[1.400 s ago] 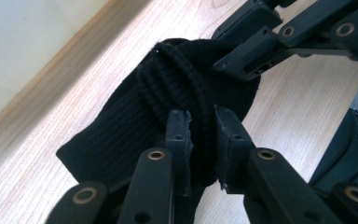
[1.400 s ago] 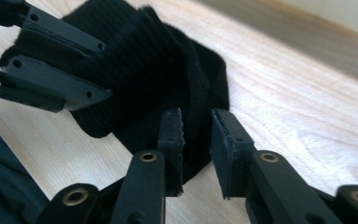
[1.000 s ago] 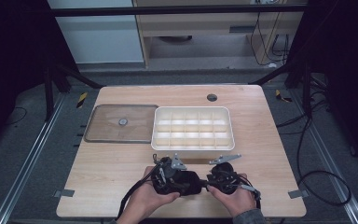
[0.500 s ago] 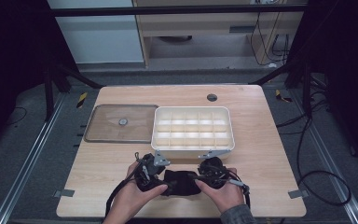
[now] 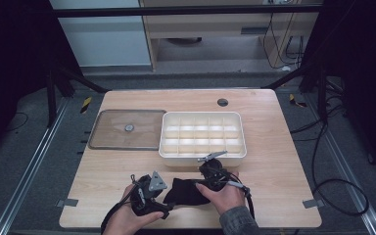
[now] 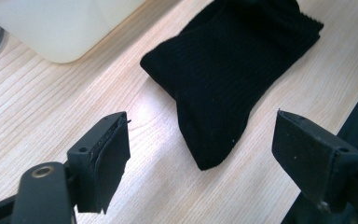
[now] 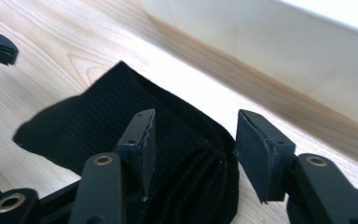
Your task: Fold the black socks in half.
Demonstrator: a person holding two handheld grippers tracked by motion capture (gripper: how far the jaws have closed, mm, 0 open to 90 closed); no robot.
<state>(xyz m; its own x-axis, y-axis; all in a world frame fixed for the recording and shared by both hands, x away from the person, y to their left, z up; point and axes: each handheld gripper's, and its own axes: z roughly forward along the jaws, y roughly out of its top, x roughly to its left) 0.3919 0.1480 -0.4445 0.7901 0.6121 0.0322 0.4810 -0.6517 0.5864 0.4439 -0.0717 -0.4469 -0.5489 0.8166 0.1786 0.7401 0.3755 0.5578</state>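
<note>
- A wooden table point(image 5: 274, 147) seen from above, with a person's two hands coming in from the near edge, each holding a gripper.
- A black sock point(image 5: 183, 192), folded into a flat bundle, lies on the table near the front edge, between the two hands.
- The left gripper point(image 6: 200, 140) sits just left of the sock. Its jaws stand wide apart with nothing between the pads; they have just been moving, first wider and then slightly in. The sock's near tip lies on the wood a little ahead of them, not touched.
- The right gripper point(image 7: 193, 149) is over the sock's right end. Its jaws have just been opening and stand apart, with the ribbed cuff of the sock lying under and between them. The pads do not press on the cloth.
- A white tray point(image 5: 203, 152) with many small compartments stands just behind the sock, near the middle of the table.
- A clear lid point(image 5: 108, 132) with a small knob lies flat to the left of the tray, close beside it.
- A dark round hole point(image 5: 222, 102) sits in the tabletop behind the tray.
</note>
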